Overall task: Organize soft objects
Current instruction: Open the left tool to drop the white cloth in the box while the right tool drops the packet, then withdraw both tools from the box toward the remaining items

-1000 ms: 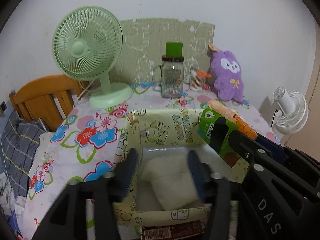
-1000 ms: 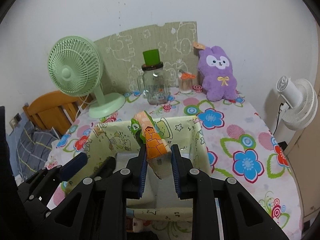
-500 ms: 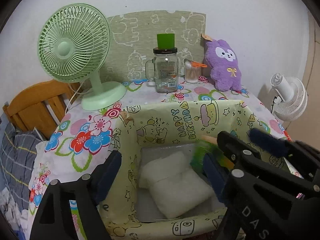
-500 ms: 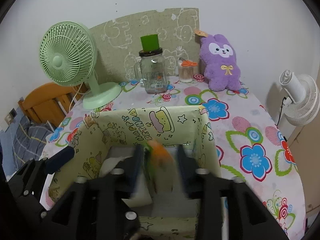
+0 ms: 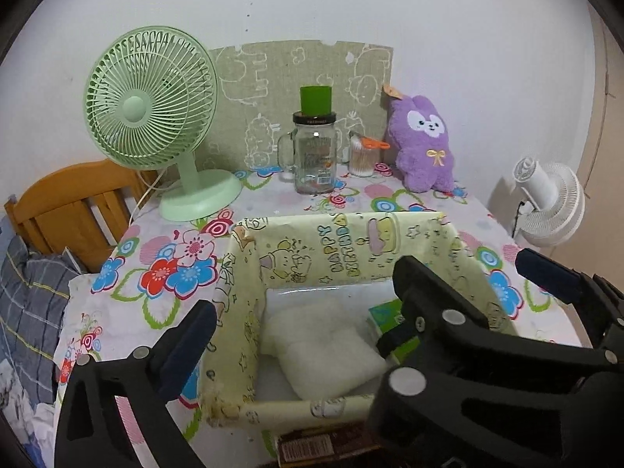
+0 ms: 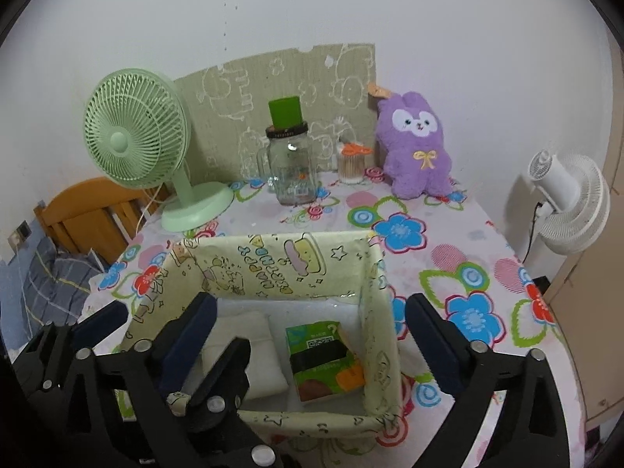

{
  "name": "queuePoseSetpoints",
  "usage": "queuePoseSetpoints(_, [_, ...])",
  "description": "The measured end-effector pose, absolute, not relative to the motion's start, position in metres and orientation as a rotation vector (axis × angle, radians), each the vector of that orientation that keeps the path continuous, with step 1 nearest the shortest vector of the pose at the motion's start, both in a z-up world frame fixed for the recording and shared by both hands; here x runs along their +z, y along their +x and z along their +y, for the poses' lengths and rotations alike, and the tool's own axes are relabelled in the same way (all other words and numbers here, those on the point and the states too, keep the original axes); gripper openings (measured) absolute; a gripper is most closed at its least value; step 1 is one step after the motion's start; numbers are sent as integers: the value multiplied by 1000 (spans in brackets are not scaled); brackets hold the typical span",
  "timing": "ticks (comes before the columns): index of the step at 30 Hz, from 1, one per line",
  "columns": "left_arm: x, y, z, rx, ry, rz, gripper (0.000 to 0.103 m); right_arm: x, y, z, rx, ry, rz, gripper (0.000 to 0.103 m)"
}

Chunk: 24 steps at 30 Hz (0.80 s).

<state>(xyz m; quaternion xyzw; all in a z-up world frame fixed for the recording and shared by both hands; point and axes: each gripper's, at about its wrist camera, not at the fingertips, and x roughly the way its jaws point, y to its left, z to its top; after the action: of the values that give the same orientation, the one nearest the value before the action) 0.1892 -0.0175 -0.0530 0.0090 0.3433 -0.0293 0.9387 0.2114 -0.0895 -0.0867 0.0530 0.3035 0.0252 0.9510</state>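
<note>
A yellow cartoon-print basket [image 5: 343,241] [image 6: 273,265] stands on the floral table. Inside it, a white soft pad [image 5: 323,347] [image 6: 253,351] lies on the left and a green-and-orange packet [image 6: 323,358] [image 5: 386,316] lies flat on the right. My right gripper [image 6: 310,312] hovers over the basket. Its jaws are opening wide, with nothing between the pads. My left gripper [image 5: 308,304] hovers over the pad side, jaws also opening and holding nothing. The two grippers cross close together. A purple plush rabbit [image 5: 423,148] [image 6: 417,152] sits against the back wall.
At the back stand a green desk fan [image 5: 156,117], a glass jar [image 5: 314,156] with a green cup on top, and a small toothpick jar [image 5: 360,160]. A white fan [image 6: 565,202] is off the table's right edge, a wooden chair [image 5: 70,210] on the left. A brown packet [image 5: 312,446] lies before the basket.
My right gripper has let go of the green-and-orange packet, which dropped into the basket beside the white pad. Both grippers' jaws have spread much wider.
</note>
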Motion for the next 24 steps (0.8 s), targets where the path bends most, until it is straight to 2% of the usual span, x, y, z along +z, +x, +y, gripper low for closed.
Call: queuePoseSetpoints(24, [-21,126,-27,-41,29,610,103,-50,143,-93,22,37,524,101])
